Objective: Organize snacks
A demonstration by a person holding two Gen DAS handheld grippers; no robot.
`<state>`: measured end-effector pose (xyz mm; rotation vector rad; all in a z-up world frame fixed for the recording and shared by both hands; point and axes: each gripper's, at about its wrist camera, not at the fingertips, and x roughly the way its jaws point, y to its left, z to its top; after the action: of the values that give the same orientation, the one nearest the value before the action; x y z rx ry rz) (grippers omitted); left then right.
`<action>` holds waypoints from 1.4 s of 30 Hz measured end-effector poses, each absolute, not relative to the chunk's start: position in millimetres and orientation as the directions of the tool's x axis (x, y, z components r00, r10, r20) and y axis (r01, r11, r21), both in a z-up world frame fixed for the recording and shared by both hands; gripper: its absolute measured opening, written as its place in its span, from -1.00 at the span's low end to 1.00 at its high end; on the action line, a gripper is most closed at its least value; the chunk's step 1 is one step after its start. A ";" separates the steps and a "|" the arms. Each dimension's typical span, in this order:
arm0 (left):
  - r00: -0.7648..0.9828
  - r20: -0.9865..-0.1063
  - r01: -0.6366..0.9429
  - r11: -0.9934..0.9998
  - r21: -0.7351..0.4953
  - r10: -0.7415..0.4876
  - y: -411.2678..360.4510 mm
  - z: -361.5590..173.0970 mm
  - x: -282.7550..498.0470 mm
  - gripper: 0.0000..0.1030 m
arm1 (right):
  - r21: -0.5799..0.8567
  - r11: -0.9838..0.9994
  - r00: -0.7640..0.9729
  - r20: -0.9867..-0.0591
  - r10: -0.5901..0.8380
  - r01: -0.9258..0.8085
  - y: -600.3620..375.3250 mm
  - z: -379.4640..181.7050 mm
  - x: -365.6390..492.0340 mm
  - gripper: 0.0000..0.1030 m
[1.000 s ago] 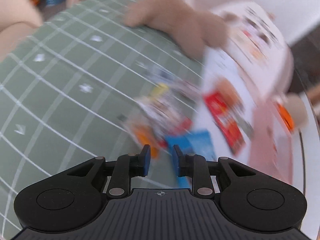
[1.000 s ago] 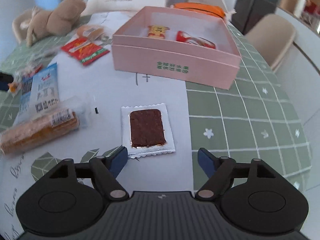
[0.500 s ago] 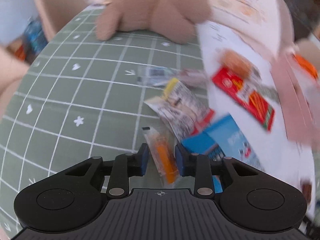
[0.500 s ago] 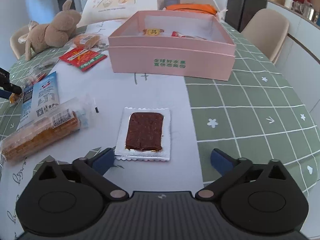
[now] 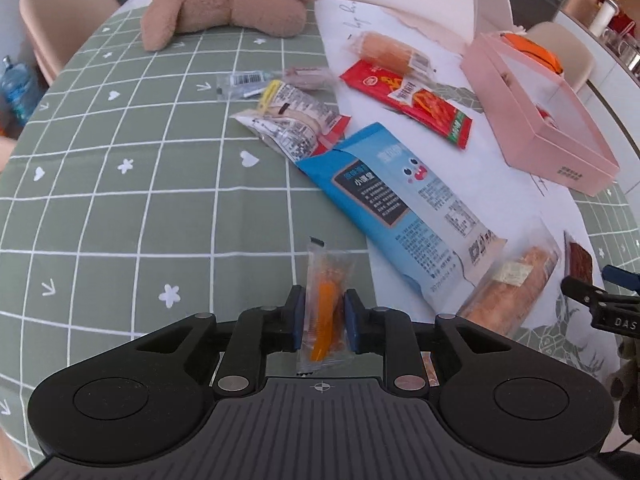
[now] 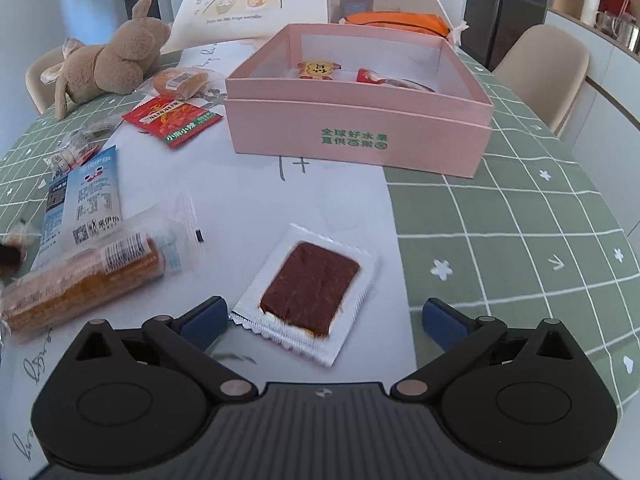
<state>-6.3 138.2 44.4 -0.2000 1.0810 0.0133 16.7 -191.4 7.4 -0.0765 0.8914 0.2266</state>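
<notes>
The left hand-held gripper has been swung across the counter and its jaws have just been closing; a small clear packet with an orange stick is now pinched between the blue pads, where half a second ago it only lay between them. This packet is judged ready to be lifted off the green cloth and carried to the pink box near the far edge of the counter, where two snacks already lie.

The right hand-held gripper has been opened to its widest and is held empty, its fingers on either side of the silver-edged packet with the brown slab, not touching it. A grasp of that packet is judged to be next. Several other packets are left loose along the counter's left side.
</notes>
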 end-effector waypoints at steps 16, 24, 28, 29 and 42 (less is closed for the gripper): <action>0.460 -0.885 -0.084 0.988 -0.130 -0.077 122.4 44.7 -13.9 -0.51 | 0.023 0.955 0.565 -0.802 0.194 -0.295 -195.6 13.3 22.7 0.86; 0.462 -0.880 -0.043 0.987 -0.152 -0.115 119.4 44.3 -19.2 -0.51 | 0.064 0.976 0.566 -0.806 0.174 -0.209 -195.5 15.1 28.2 0.84; 0.457 -0.880 -0.006 0.989 -0.146 -0.127 115.9 44.1 -20.7 -0.51 | 0.078 0.971 0.568 -0.799 0.196 -0.226 -178.5 16.4 28.4 0.74; 0.455 -0.881 0.006 0.990 -0.140 -0.128 114.4 44.3 -20.7 -0.51 | 0.075 0.969 0.574 -0.793 0.202 -0.237 -175.0 16.9 28.4 0.70; 0.431 -0.892 0.073 0.990 -0.117 -0.137 103.7 44.9 -26.0 -0.51 | 0.001 0.951 0.590 -0.784 0.193 -0.311 -190.9 32.7 16.8 -0.12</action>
<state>-26.0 103.7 44.9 -0.0636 1.1172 -0.1312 16.8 -190.9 32.7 -0.1417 0.8932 0.2944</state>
